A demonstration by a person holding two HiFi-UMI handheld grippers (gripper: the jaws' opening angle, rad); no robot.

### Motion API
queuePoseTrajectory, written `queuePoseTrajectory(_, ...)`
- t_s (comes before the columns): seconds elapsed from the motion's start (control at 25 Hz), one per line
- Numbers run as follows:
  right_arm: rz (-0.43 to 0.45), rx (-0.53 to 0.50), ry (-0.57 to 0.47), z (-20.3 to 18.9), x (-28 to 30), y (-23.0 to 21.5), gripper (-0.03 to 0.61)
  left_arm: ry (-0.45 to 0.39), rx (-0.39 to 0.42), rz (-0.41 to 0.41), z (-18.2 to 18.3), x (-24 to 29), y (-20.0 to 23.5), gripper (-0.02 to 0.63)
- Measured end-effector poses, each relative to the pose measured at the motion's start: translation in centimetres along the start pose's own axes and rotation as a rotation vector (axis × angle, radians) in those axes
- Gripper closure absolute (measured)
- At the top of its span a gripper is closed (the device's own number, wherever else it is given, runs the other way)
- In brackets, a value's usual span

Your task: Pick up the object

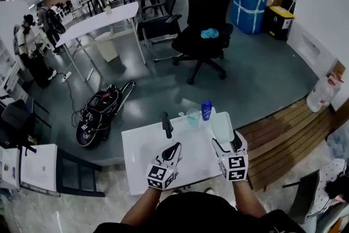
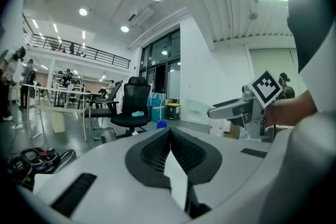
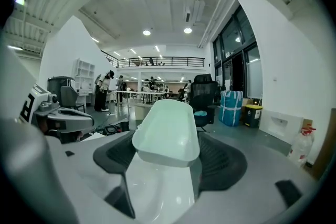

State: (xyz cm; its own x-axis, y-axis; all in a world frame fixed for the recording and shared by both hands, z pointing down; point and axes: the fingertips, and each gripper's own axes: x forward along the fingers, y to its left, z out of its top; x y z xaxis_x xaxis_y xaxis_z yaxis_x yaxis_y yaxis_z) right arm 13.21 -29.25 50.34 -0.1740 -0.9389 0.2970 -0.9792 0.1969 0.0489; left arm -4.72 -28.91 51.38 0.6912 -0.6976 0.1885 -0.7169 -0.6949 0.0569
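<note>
Pale-green tray (image 3: 167, 131) pinched in right claw (image 1: 226, 142); left claw (image 2: 169, 140) pressed together.

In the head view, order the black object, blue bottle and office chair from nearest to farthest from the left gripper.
From the left gripper:
1. Black object, on the table just ahead.
2. Blue bottle, at the table's far edge, to the right.
3. Office chair, far beyond the table.
</note>
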Motion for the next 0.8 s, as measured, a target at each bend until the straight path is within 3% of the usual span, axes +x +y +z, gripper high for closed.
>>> queuePoseTrajectory(0.8,0.009,-0.023,0.036,-1.4,0.8,-0.4,0.195,0.005,-0.004,0.027,0.0,0.4,0.7,0.595)
